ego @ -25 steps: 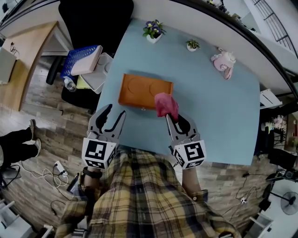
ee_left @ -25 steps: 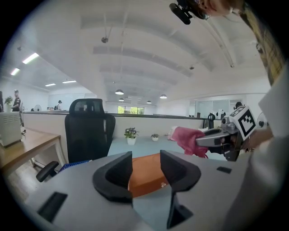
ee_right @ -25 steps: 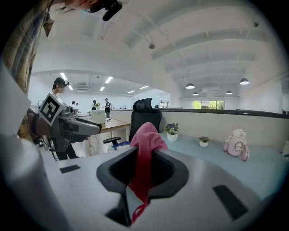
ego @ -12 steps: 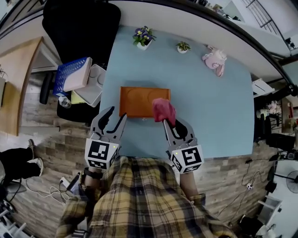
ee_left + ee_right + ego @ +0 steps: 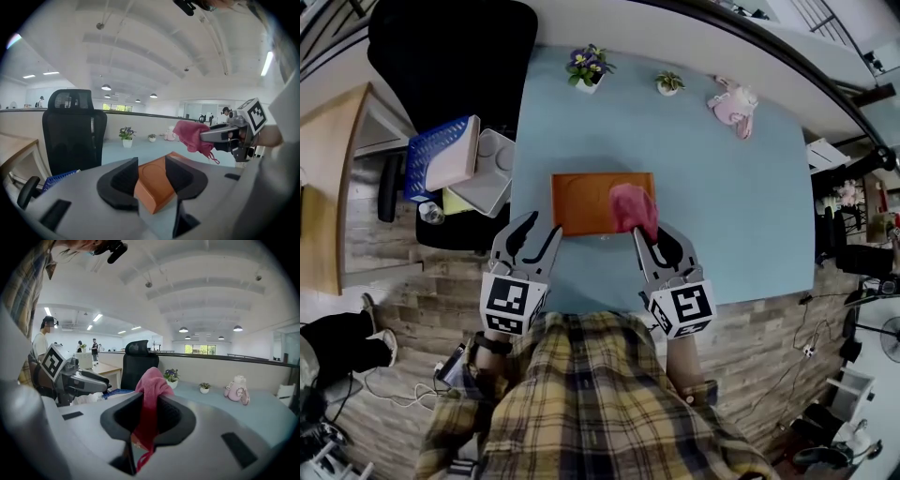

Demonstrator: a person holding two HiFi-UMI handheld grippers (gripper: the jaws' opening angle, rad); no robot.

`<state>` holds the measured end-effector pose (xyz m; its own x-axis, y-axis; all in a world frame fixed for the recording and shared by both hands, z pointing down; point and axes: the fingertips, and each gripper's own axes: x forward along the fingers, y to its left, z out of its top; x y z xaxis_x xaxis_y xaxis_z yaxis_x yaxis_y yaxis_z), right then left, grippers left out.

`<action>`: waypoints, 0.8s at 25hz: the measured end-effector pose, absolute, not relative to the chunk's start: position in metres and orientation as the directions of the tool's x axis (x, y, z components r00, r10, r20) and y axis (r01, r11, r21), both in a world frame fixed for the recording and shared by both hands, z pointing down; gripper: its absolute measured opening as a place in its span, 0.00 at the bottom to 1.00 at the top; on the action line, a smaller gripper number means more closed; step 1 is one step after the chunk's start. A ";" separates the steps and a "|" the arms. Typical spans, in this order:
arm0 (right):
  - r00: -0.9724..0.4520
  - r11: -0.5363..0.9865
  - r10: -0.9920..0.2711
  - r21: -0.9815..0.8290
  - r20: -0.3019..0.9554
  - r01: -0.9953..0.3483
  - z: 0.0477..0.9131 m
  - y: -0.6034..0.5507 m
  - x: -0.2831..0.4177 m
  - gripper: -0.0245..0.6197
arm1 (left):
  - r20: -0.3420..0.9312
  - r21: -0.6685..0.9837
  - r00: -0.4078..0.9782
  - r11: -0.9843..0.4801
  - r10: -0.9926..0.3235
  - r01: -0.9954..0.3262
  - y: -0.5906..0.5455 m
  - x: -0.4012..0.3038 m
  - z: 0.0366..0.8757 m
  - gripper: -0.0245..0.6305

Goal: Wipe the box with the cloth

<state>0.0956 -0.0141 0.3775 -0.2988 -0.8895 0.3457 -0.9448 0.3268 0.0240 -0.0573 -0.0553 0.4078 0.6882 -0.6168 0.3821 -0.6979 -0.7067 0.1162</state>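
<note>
The orange box (image 5: 602, 202) is lying flat near the blue table's (image 5: 741, 206) front edge. The pink cloth (image 5: 634, 208) is hanging at its right end, pinched in the right gripper (image 5: 658, 240). The left gripper's (image 5: 539, 227) jaws, just closing slightly, are standing wide, the box's corner showing in their gap, unpressed. Unbraced, the box is risking a slide under wiping. Only the left gripper view is showing the box's side wall.

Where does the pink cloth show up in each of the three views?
Head view: pink cloth at centre, overlapping the orange box's right end.
Left gripper view: right of centre, hanging from the right gripper.
Right gripper view: centre, pinched between its jaws.
Shared landmark: purple-flowered pot plant.
</note>
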 end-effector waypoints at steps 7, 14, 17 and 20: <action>-0.313 0.340 -0.884 0.020 0.347 -0.940 0.379 -0.022 0.089 0.15 | 0.413 0.119 0.683 -0.708 -0.603 -0.696 -0.055 -0.062 0.416 0.30; -0.367 0.394 -0.850 -0.006 0.378 -0.919 0.391 -0.031 0.083 0.15 | 0.459 0.151 0.666 -0.686 -0.589 -0.711 -0.059 -0.057 0.436 0.30; -0.397 0.425 -0.831 -0.016 0.389 -0.905 0.398 -0.035 0.076 0.15 | 0.475 0.157 0.659 -0.680 -0.583 -0.716 -0.062 -0.056 0.445 0.29; -0.416 0.449 -0.815 -0.014 0.404 -0.893 0.405 -0.037 0.071 0.15 | 0.490 0.166 0.659 -0.680 -0.571 -0.714 -0.064 -0.053 0.452 0.29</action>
